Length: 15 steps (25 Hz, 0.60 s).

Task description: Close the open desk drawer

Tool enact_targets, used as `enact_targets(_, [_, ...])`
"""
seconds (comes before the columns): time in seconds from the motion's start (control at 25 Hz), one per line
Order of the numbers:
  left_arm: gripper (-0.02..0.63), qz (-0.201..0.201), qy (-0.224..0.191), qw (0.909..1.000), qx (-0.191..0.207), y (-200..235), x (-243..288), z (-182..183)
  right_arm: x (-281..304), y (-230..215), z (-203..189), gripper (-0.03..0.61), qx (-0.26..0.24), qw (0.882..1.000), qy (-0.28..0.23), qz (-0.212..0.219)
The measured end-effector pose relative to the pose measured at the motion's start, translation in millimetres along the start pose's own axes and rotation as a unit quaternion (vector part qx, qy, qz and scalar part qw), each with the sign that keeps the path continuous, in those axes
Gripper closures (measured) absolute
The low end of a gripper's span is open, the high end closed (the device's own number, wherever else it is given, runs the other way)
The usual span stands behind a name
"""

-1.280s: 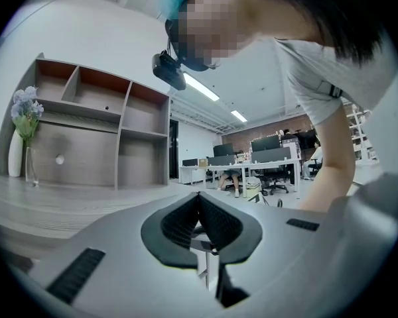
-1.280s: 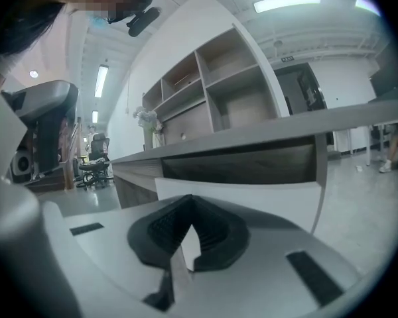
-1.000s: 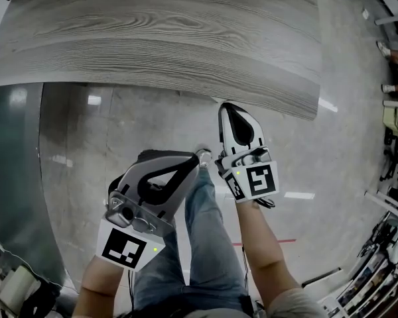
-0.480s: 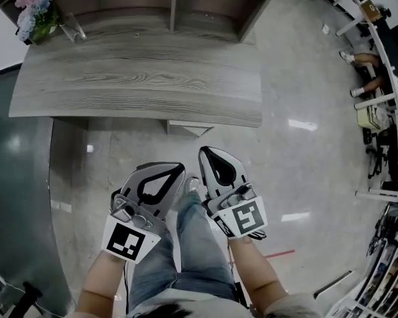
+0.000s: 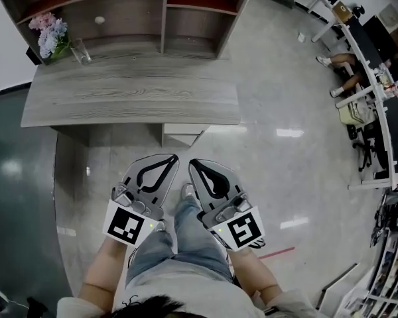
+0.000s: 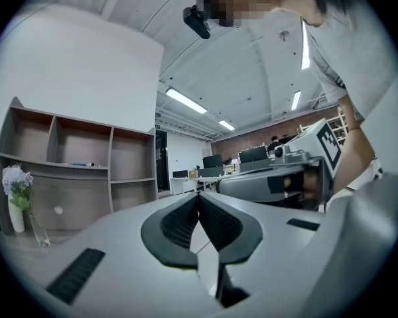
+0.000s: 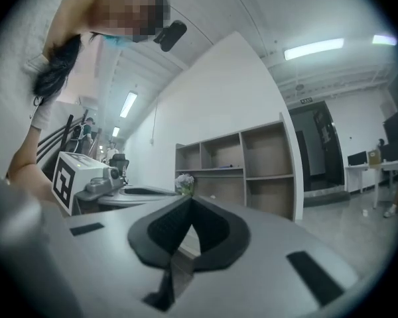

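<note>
Head view shows the pale open desk drawer (image 5: 180, 133) jutting from under the front edge of the grey wood-grain desk (image 5: 132, 91); the left gripper (image 5: 170, 158) and right gripper (image 5: 193, 163) hang apart from it, side by side above the person's blue-jeaned legs (image 5: 186, 234); each gripper's jaws are pressed together, holding nothing.

Lighting: bright, even, indoor. Source: ceiling strip lights (image 6: 186, 100), blown white in both gripper views. Glare: white patches lay on the polished floor (image 5: 290, 132). Shadow: soft, under the desk (image 5: 132, 91) front edge. Distortion: fisheye bowed straight lines, and the gripper views had black corners. Focus: left gripper (image 6: 199, 195) and right gripper (image 7: 189, 198) were soft near the lens.
</note>
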State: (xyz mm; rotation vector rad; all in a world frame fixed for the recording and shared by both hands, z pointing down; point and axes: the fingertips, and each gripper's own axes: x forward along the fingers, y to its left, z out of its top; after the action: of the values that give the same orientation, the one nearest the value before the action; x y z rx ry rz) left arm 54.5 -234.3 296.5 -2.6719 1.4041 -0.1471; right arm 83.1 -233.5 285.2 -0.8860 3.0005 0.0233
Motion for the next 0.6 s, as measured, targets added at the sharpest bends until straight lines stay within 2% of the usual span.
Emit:
enact_targets(0.24, [0.603,-0.021,-0.004,0.9998,-0.001,-18.5,-17.3,14.1,-20.2,21.5,19.1,0.571,-0.015,1.0,-0.014,-0.014])
enact_targets(0.4, [0.603,-0.018,-0.022,0.9971,-0.07,-19.4,-26.8,22.5,-24.0,28.6,26.2,0.571,-0.022,0.999,-0.019,-0.02])
enact_targets(0.48, [0.603,-0.017,-0.029,0.9962,-0.08,-16.1,-29.9,26.1,-23.9,29.6,29.6,0.571,-0.022,0.999,-0.023,-0.021])
enact_targets(0.6, [0.603,-0.017,-0.031,0.9968,-0.072,-12.5,-34.2,29.7,-23.3,31.3,33.3,0.571,-0.024,0.999,-0.033,-0.022])
